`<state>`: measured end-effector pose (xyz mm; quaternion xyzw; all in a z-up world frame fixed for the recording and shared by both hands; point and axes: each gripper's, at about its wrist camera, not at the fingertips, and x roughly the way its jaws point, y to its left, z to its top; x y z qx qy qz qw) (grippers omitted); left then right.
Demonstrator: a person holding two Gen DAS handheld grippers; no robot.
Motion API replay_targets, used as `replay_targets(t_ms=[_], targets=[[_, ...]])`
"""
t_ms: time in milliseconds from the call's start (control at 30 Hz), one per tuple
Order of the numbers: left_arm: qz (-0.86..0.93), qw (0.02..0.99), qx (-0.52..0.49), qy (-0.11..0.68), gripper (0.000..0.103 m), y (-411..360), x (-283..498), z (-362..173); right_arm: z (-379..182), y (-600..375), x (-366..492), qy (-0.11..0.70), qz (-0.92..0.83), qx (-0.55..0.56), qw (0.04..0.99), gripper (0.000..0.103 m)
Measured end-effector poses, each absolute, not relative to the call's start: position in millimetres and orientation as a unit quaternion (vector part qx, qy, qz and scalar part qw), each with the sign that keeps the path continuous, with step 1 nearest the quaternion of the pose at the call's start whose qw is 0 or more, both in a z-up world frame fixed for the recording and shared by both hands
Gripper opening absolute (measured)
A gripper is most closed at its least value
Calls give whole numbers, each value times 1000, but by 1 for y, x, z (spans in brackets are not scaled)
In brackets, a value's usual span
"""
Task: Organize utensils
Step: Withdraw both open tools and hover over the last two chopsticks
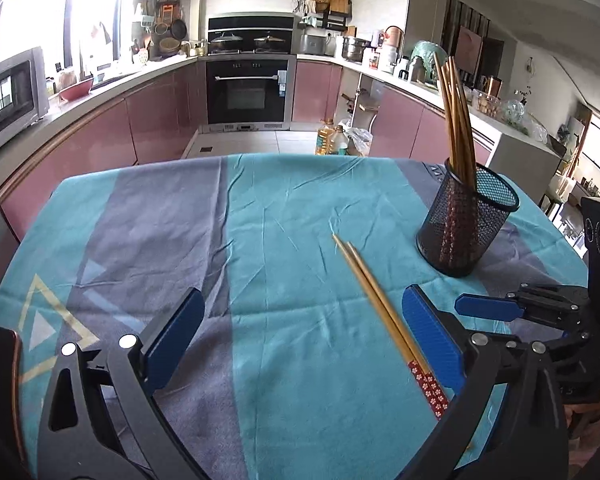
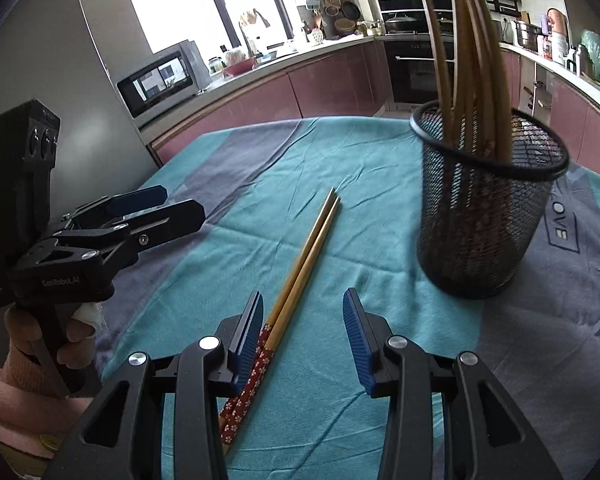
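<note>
Two wooden chopsticks (image 1: 374, 300) with red flowered ends lie side by side on the blue-green tablecloth (image 1: 284, 220). In the right wrist view they (image 2: 306, 256) run from near my left finger toward the table's middle. A black mesh holder (image 1: 466, 224) with several chopsticks stands at the right; it also shows in the right wrist view (image 2: 484, 208). My left gripper (image 1: 304, 312) is open and empty; the chopsticks lie just inside its right finger. My right gripper (image 2: 302, 314) is open and empty, low over the cloth, with the chopsticks' patterned ends beside its left finger (image 2: 248, 328).
The left gripper (image 2: 156, 212) is held in a hand at the left of the right wrist view. The right gripper (image 1: 488, 306) shows at the right of the left wrist view. Kitchen counters, an oven (image 1: 248, 88) and a microwave (image 2: 160, 80) lie beyond the table edge.
</note>
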<state>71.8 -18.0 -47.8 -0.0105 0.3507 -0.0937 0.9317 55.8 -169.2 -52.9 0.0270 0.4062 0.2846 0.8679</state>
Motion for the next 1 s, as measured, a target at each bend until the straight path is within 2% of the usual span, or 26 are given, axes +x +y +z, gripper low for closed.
replay_targets(t_ms=[100,267,1000], targets=[[-92,929,-5,358,97,-21,71,-54,-57,-167,55,410,280,15,868,39],[-95,924,2,370,90,-26,72,-63,-64,-159,56,421,276,7,864,39],[-129,904,29,406,80,-51,86,-86,-71,-165,59,436,252,1,864,29]])
